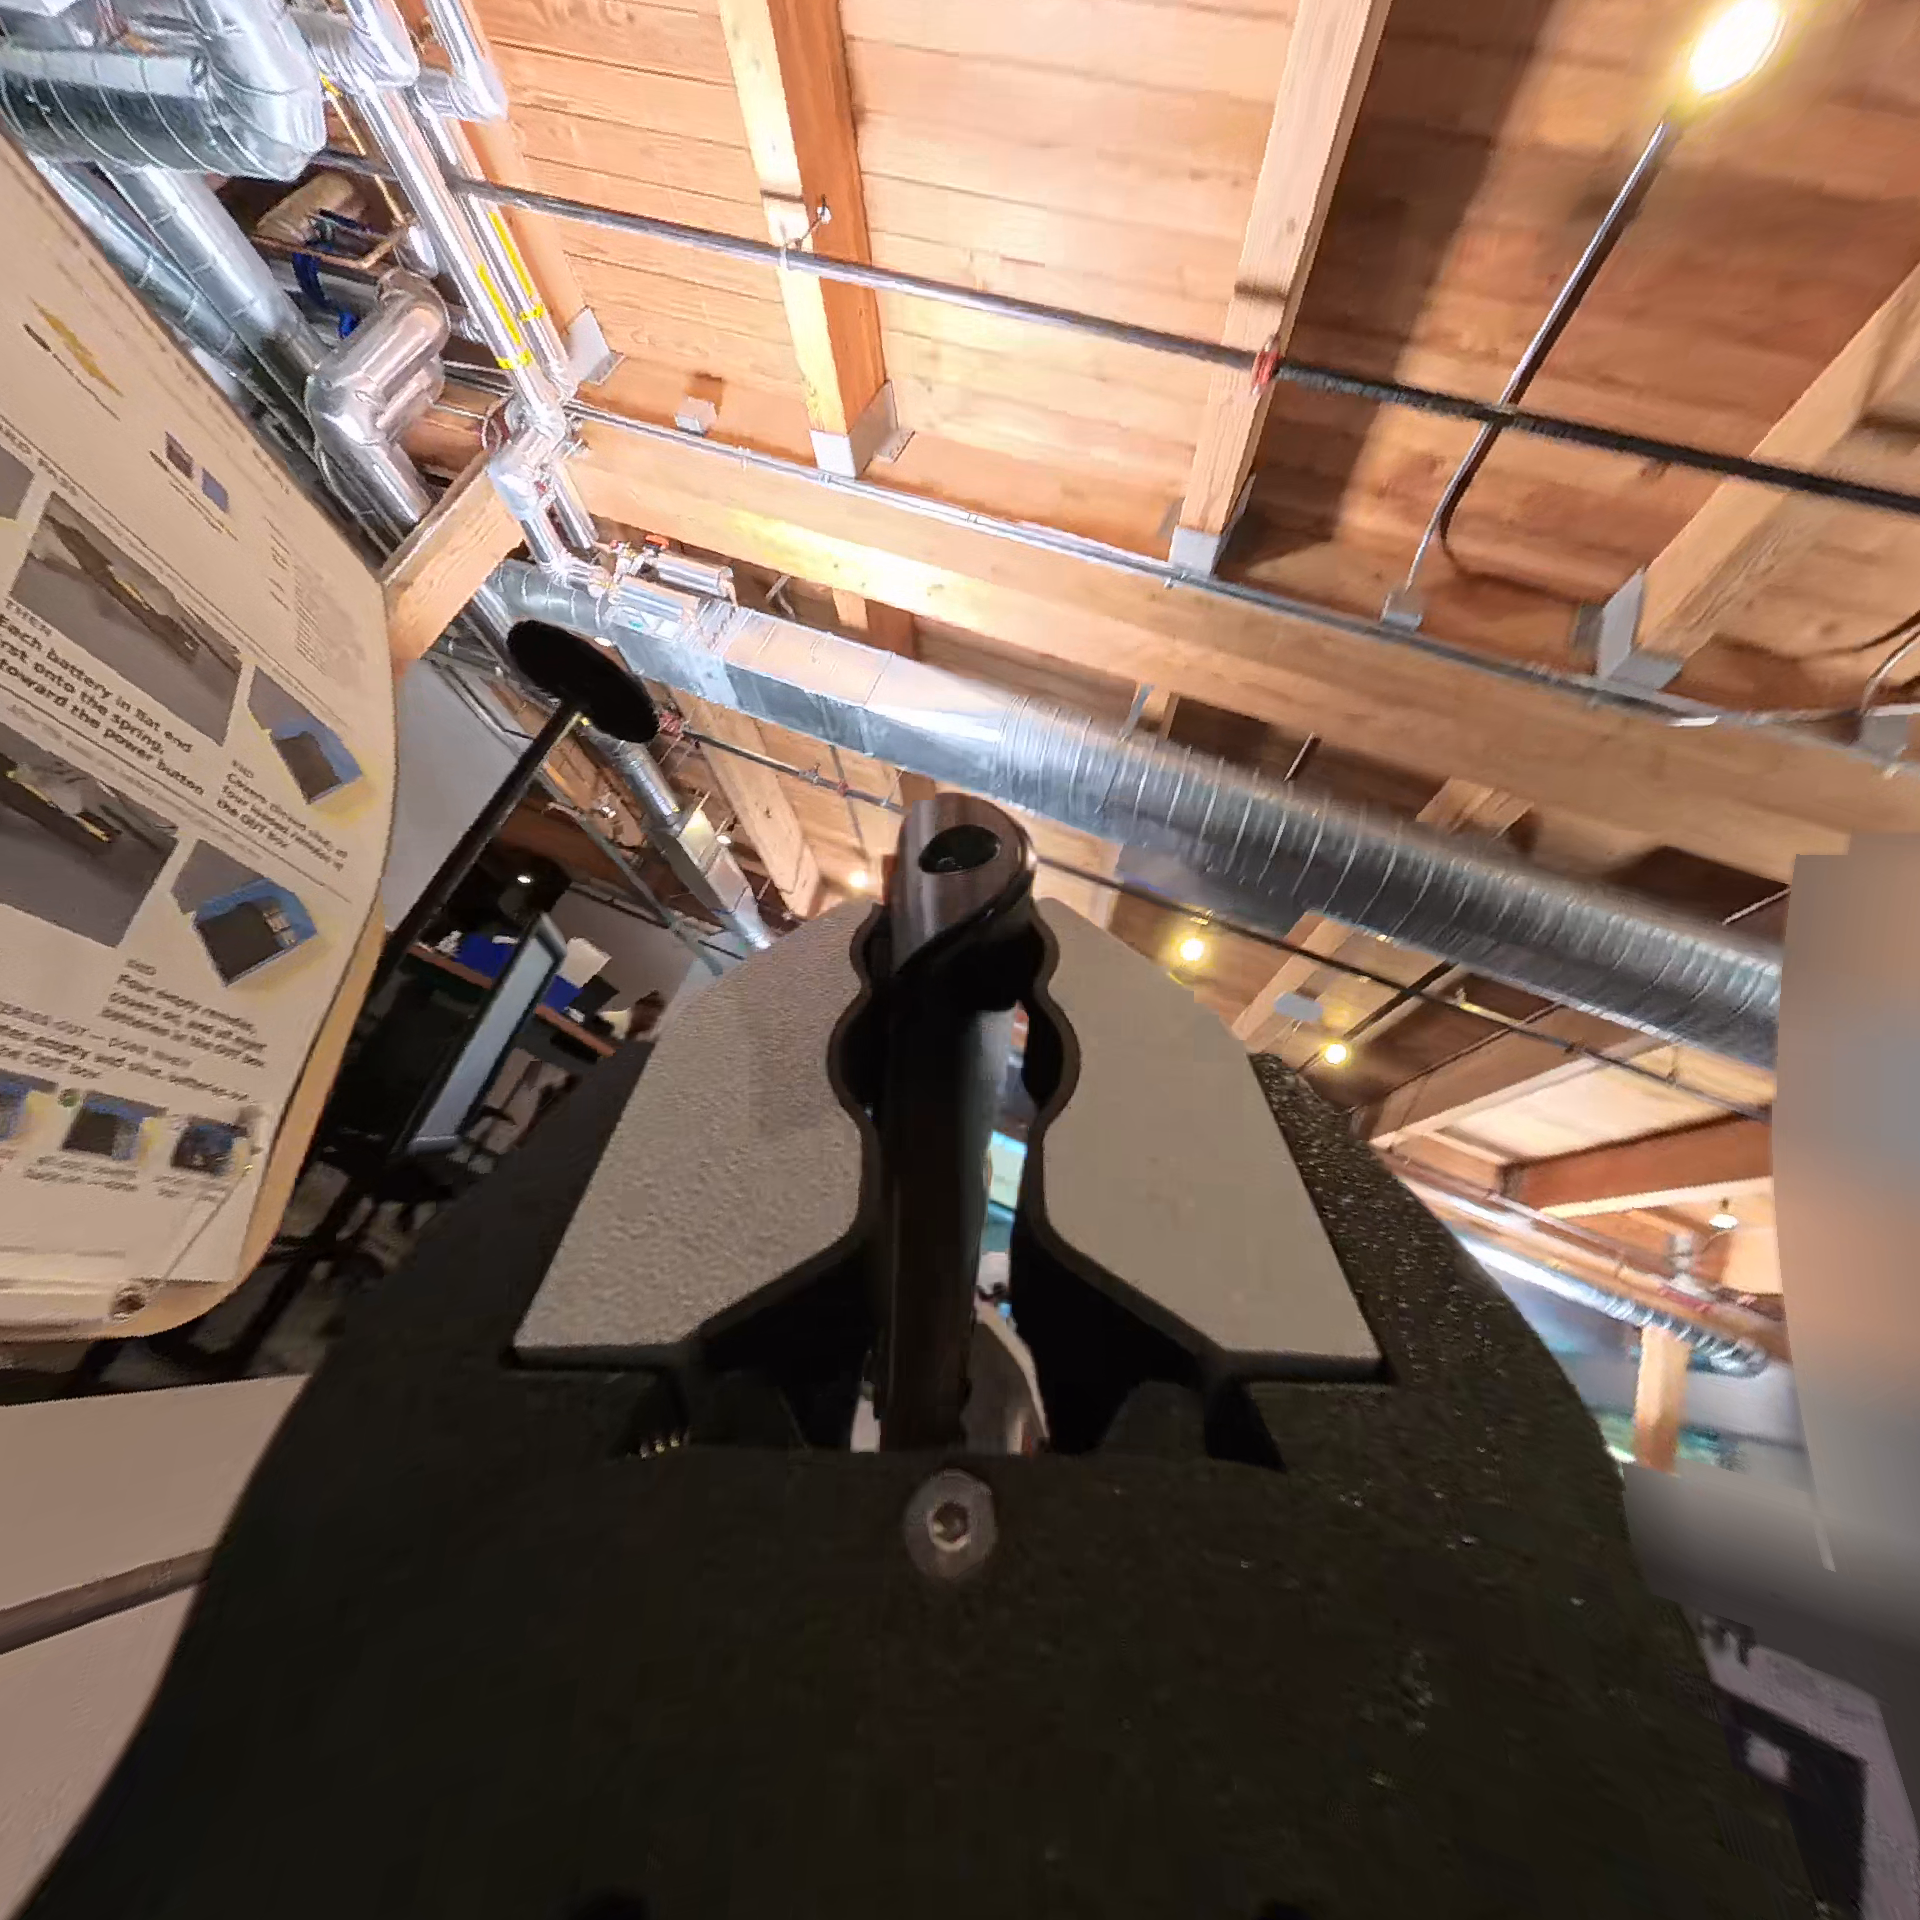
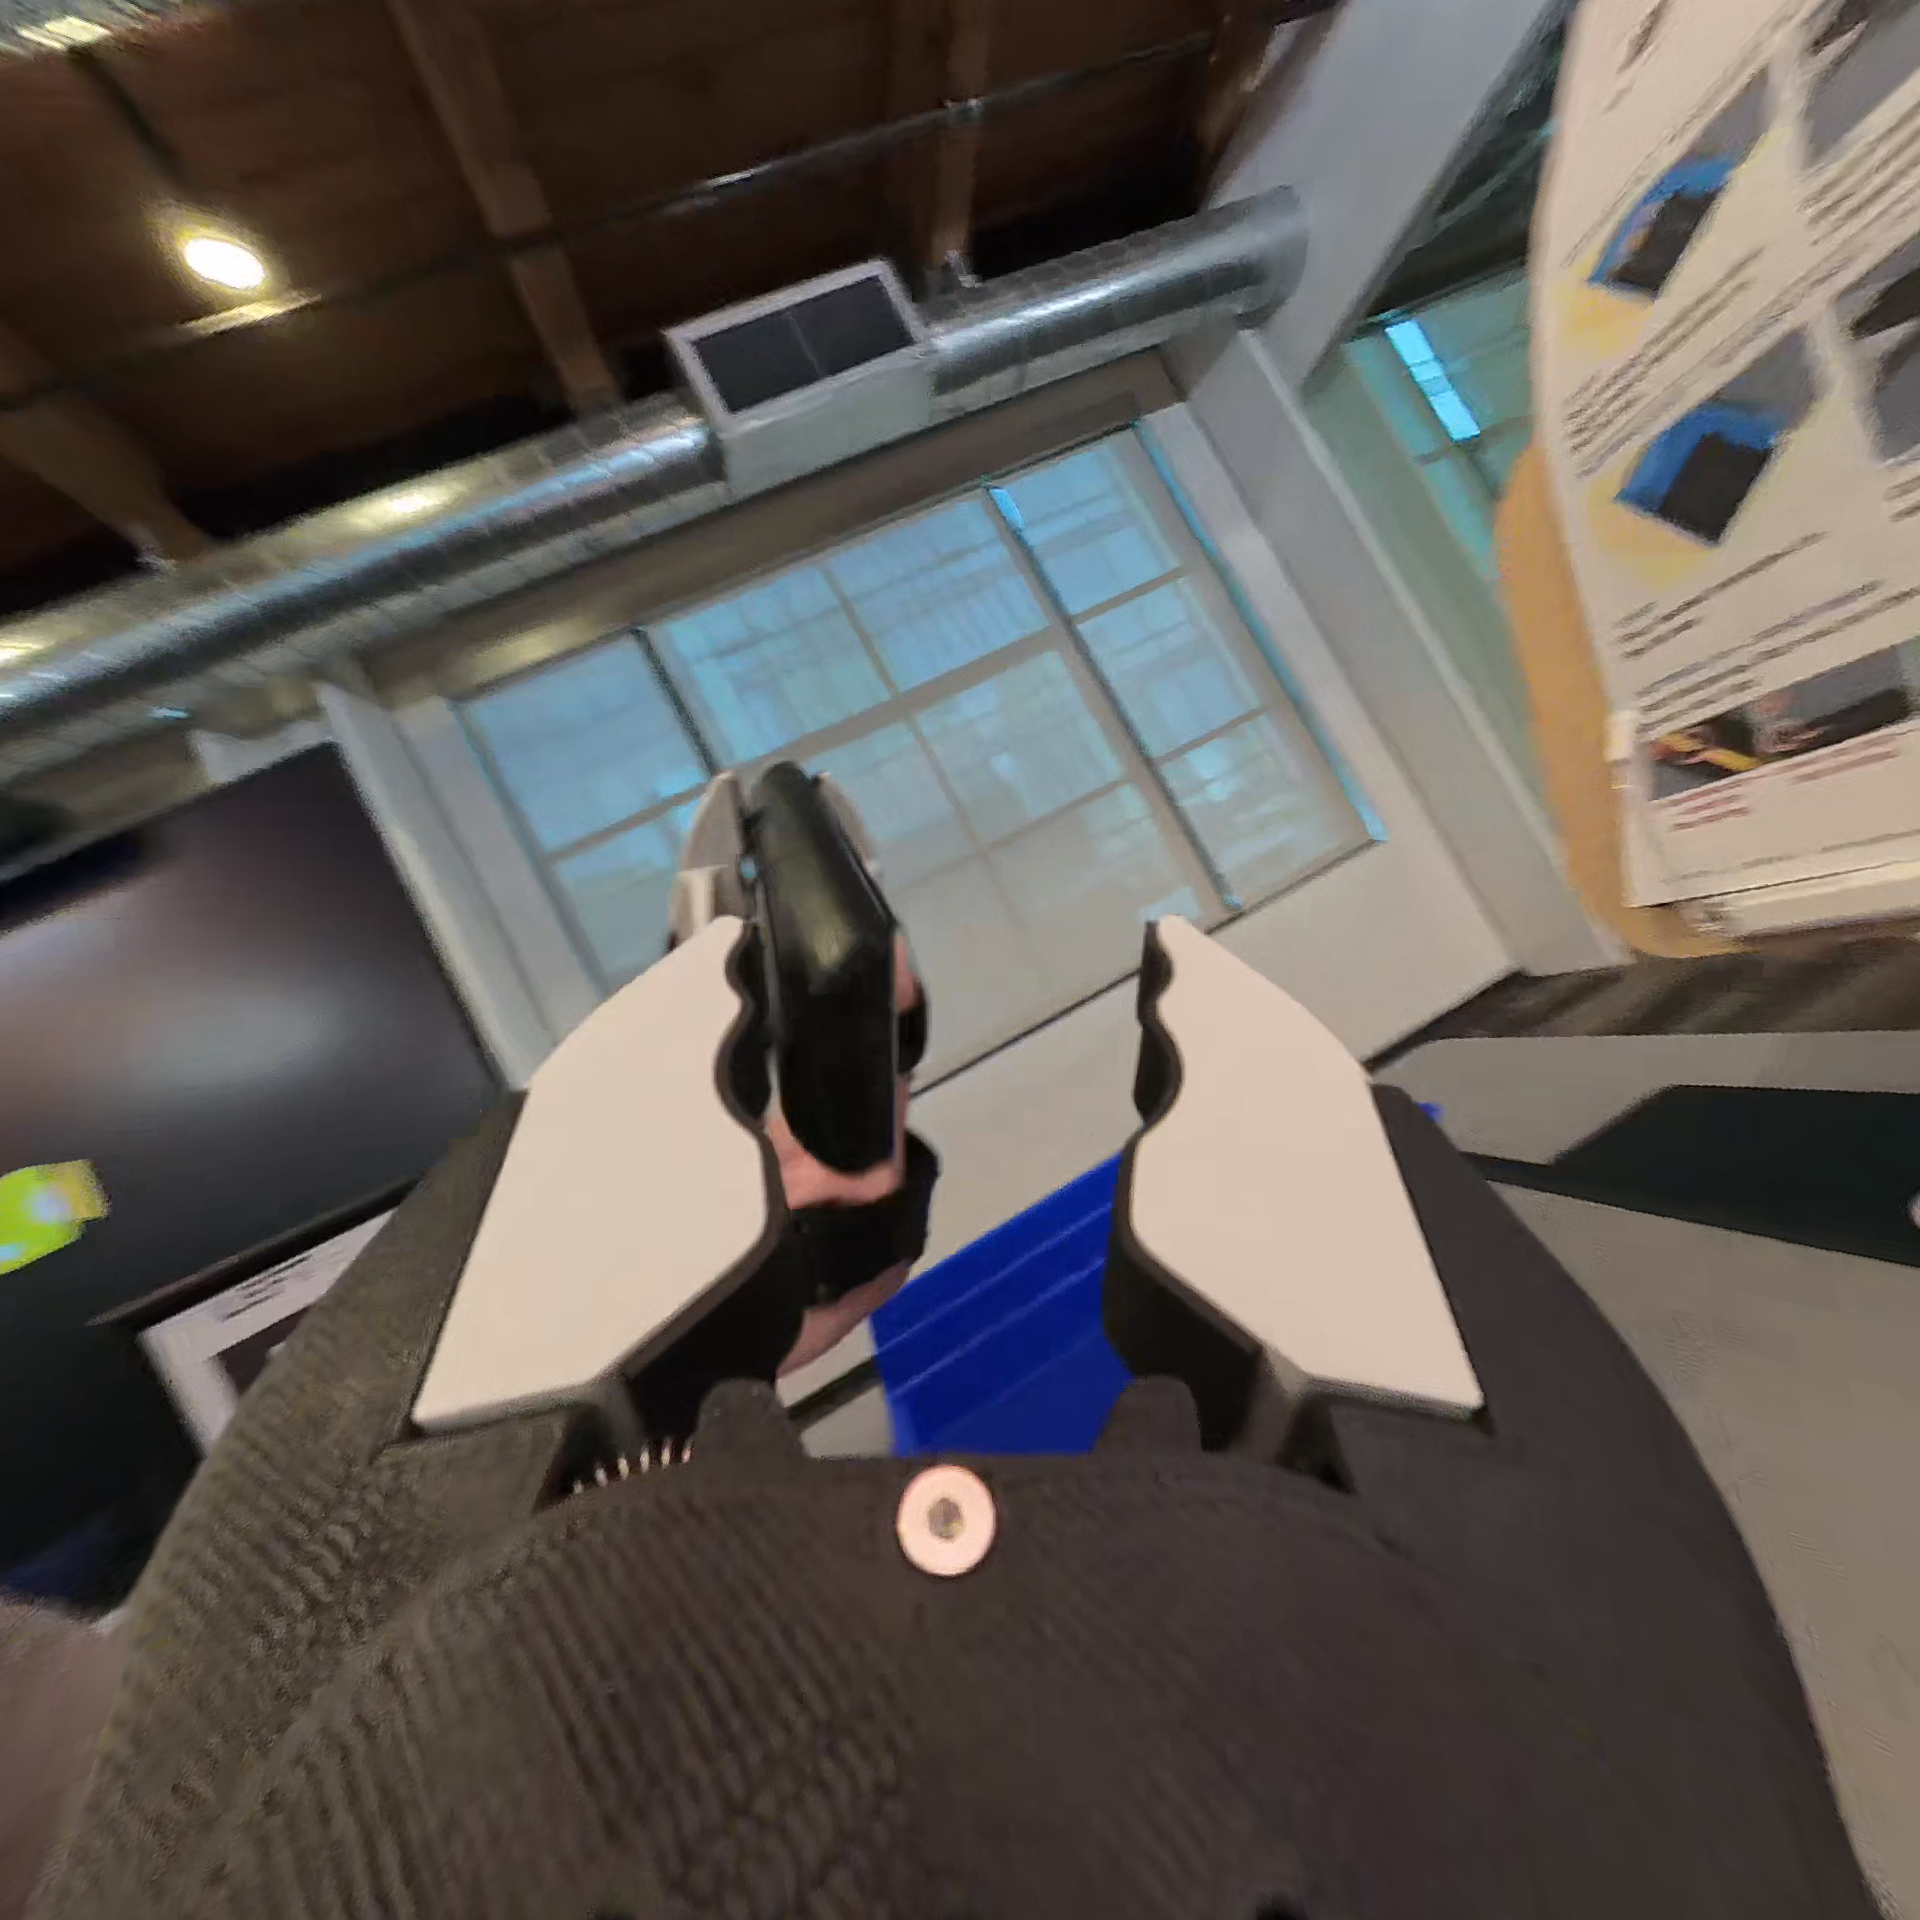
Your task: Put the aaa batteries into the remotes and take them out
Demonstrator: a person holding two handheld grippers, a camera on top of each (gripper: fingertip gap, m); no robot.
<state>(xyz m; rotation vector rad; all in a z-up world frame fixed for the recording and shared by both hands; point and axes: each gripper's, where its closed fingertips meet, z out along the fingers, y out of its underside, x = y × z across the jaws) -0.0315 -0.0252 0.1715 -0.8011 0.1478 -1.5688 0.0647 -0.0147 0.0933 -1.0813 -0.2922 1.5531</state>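
**Black remote pinched aloft, right gripper standing wide**

Nearest to us, the left gripper (image 1: 951, 997) points up toward the ceiling with its two grey pads pressed in on a black remote (image 1: 951, 1091), which stands on end between them. The remote's rounded tip rises past the fingertips, and a thin black edge curls away near the top; we take that for a loosened cover, though we cannot be sure. No batteries show in either view, so we cannot say whether the compartment is filled.

From the right wrist view, the right gripper (image 2: 940, 997) has its fingers spread well apart and grips nothing. Just beyond its left finger we see the same remote (image 2: 826, 966), held up by the other gripper with a gloved hand (image 2: 847, 1236) below it. Lower down, between the fingers, lies a blue bin (image 2: 987, 1320) on the grey table (image 2: 1662, 1351).

Farther off are an instruction poster (image 1: 156, 831) on a board, silver ducting (image 1: 1247, 810), wooden joists and large windows (image 2: 914, 707).

We judge the risks as these: the remote is held on its narrow edges, so a push from the right gripper could twist it out of the pinch. The right view is blurred, which suggests quick movement; a hasty approach could knock the loose piece or spill a battery.
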